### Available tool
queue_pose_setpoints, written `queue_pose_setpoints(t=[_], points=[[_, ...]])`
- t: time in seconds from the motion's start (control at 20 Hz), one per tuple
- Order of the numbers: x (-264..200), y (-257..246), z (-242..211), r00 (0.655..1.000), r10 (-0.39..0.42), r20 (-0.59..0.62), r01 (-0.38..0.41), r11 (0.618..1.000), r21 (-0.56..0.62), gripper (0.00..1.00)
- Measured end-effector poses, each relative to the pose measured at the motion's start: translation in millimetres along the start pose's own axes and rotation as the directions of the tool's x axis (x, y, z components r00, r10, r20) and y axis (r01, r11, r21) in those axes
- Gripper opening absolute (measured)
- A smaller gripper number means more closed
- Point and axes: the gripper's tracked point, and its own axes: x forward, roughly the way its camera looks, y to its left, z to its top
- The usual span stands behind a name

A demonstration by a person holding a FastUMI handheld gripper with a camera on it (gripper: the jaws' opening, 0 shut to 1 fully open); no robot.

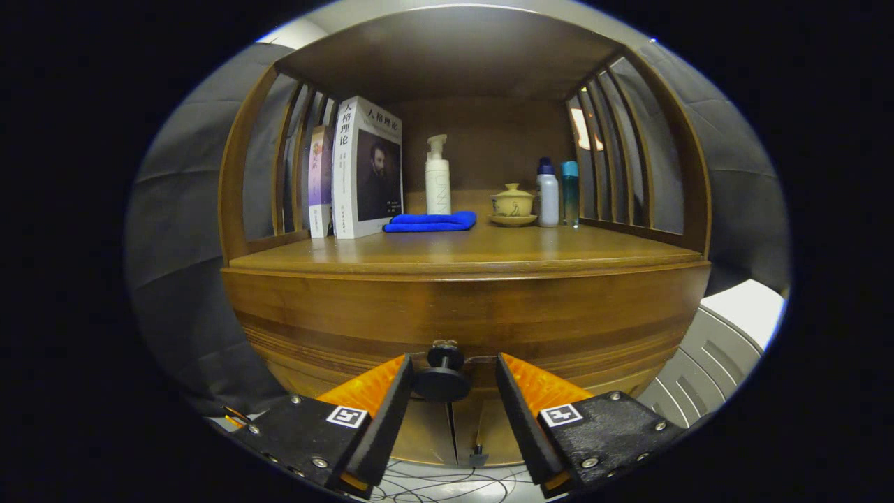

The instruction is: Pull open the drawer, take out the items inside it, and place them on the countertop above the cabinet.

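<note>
None of the task is done: the drawer [461, 335] looks closed, its contents hidden, everything left to take out. The claw [452, 383] stands open with the knob [442, 377] between its fingers, neither seeming to press on it. Beyond, at twelve o'clock, the desk [559, 255] carries books [363, 168], a pump bottle [438, 178], a blue cloth [431, 222], a lidded cup [513, 202] and two bottles [557, 192].

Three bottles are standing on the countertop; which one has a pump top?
The tall white bottle behind the blue cloth, right of the books. The other two, beside the lidded cup, have plain caps. The gripper is open around the drawer knob.
</note>
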Motion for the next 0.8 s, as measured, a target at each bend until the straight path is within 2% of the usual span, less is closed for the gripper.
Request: queue_pose_setpoints(t=[0.1,0.2,0.45,0.8], points=[[4.8,6.6,-6.4,0.999,0.017,-0.03,-0.018,1.0,-0.021,0.64],[4.7,4.8,-6.1,1.0,0.007,-0.025,-0.008,1.0,-0.024,0.51],[4.4,3.7,-6.8,0.999,-0.008,-0.049,0.01,0.999,0.036,0.45],[-8.9,3.8,-10.0,0.998,-0.025,-0.061,0.027,0.999,0.033,0.43]])
